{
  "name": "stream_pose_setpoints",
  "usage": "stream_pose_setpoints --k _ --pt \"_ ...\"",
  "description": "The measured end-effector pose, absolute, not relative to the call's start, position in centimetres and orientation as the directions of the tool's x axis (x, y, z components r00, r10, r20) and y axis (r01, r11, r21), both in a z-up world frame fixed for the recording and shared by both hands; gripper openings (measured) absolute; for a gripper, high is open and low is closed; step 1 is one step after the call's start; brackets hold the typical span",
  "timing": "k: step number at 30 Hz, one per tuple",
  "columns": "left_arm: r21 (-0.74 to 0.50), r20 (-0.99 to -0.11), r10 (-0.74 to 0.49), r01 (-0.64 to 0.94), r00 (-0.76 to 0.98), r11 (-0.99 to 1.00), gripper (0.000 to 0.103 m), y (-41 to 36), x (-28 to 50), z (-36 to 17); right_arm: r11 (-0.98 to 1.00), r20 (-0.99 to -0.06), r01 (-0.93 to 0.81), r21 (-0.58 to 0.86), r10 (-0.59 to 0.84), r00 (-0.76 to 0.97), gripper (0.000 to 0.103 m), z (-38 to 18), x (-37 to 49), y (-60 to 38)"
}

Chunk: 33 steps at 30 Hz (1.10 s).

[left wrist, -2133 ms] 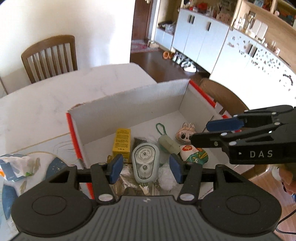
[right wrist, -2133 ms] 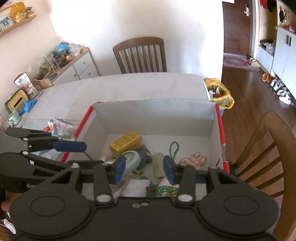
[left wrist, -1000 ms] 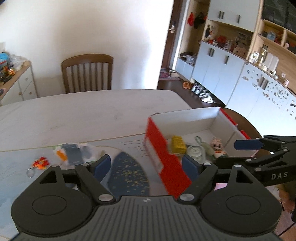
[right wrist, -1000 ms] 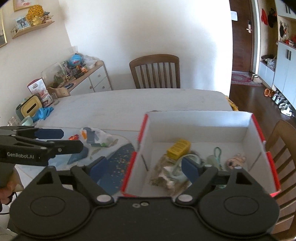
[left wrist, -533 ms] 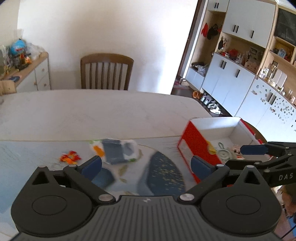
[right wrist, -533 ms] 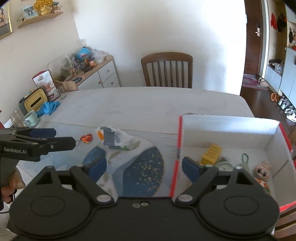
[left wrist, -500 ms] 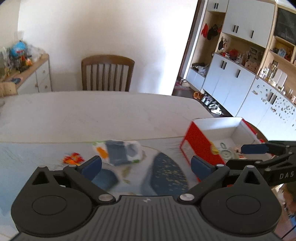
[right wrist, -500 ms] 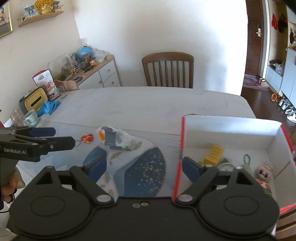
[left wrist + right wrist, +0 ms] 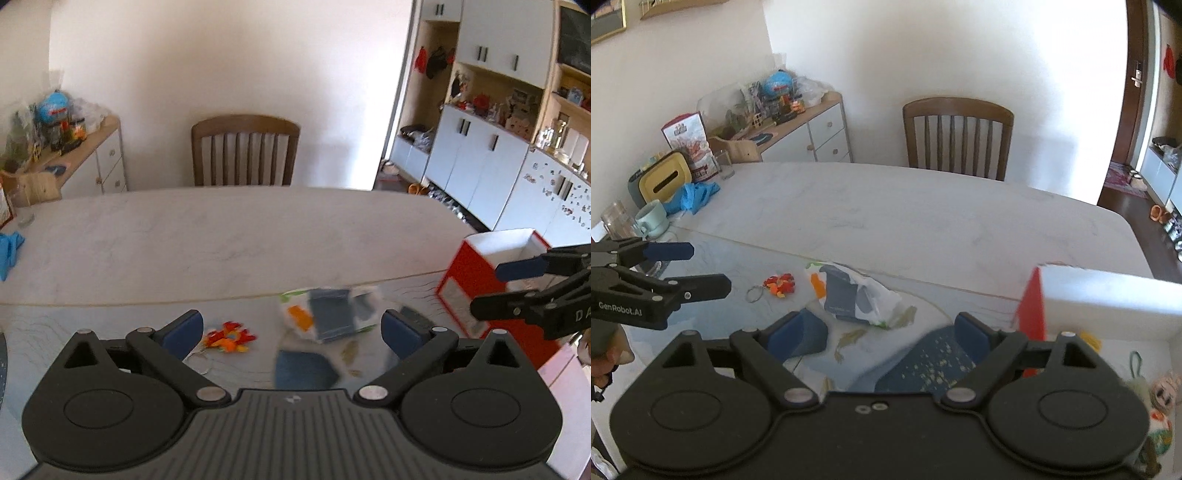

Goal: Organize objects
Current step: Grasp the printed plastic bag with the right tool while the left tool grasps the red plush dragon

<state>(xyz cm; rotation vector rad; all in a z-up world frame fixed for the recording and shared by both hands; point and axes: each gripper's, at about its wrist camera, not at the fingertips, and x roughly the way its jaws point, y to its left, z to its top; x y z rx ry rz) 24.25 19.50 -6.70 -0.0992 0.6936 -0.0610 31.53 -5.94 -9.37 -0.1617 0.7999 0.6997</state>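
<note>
A white packet (image 9: 332, 314) with blue and orange print lies on the patterned mat, just ahead of my left gripper (image 9: 291, 328), which is open and empty. A red-orange keychain (image 9: 229, 338) lies to the left of the packet. The red and white box (image 9: 476, 280) stands at the right, with my right gripper (image 9: 532, 288) in front of it. In the right wrist view my right gripper (image 9: 884, 332) is open and empty, above the mat. The packet (image 9: 849, 291) and keychain (image 9: 780, 284) lie beyond it. The box (image 9: 1108, 299) holds a doll face (image 9: 1165, 391) and other small things. My left gripper (image 9: 694, 267) hovers at the left.
A wooden chair (image 9: 243, 155) stands at the table's far side. A sideboard (image 9: 798, 129) with clutter is at the back left. A blue cloth (image 9: 696, 195), a mug (image 9: 652, 219), a glass (image 9: 615, 218) and a yellow tissue box (image 9: 665, 177) sit at the table's left end.
Both grippers have swung left, away from the box and over the mat toward the packet and keychain. The left jaws have spread wider.
</note>
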Motion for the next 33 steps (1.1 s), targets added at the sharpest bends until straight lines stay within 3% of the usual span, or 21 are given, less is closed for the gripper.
stream_pose_setpoints --k 16,33 --pt "-0.111 -0.732 -0.096 0.021 0.674 0.994 0.103 23.7 29.6 -13.2 0.738 -0.797 -0.671 0.072 0.447 0.406 0.088 -14.1 36.8 1.0" --pt "-0.066 -0.751 -0.089 0.059 0.654 0.996 0.103 23.6 32.5 -17.2 0.707 -0.860 -0.705 0.064 0.398 0.320 0.088 -18.8 39.7 5.2"
